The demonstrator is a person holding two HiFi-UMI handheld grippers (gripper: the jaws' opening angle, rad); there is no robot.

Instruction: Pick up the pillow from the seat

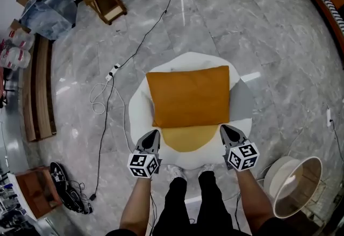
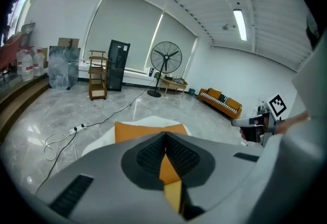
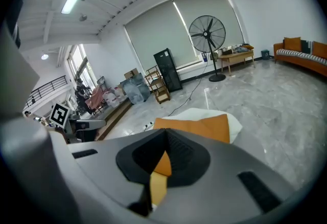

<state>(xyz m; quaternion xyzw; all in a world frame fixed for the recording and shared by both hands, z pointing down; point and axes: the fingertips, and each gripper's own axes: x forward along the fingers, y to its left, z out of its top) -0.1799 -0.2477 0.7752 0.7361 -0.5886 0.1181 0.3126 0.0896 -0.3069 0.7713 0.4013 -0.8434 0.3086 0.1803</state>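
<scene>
**Tongs poised over the cushion:** An orange pillow (image 1: 189, 95) lay flat on a round white seat (image 1: 138, 108), its near edge overlapping a yellow seat pad (image 1: 188, 139), as a person stood over it with a gripper in each hand. The left gripper (image 1: 153, 134) hovered just short of the pillow's near left corner, and the right gripper (image 1: 224, 129) just short of the near right corner. Each had its jaws pressed together at the tips with nothing caught between them. The orange cloth showed only through the gap behind the pads.

The pillow looked plump, soft and light, with a woven cover that should not slip and nothing breakable about it. It would likely sag in the middle if lifted by one corner alone. The two near corners, or the seam along the near edge, therefore seemed the sensible places to pinch, one gripper to each. The jaws would have to open first.

Much was out of sight. The pillow's underside and filling could not be seen, nor whether a zip ran along any edge. The person's legs (image 1: 188, 197) covered the seat's front base, and in both gripper views the grey jaw bodies blocked the pillow's near half. Whether the tips actually touched the cloth could not be told from above.
</scene>
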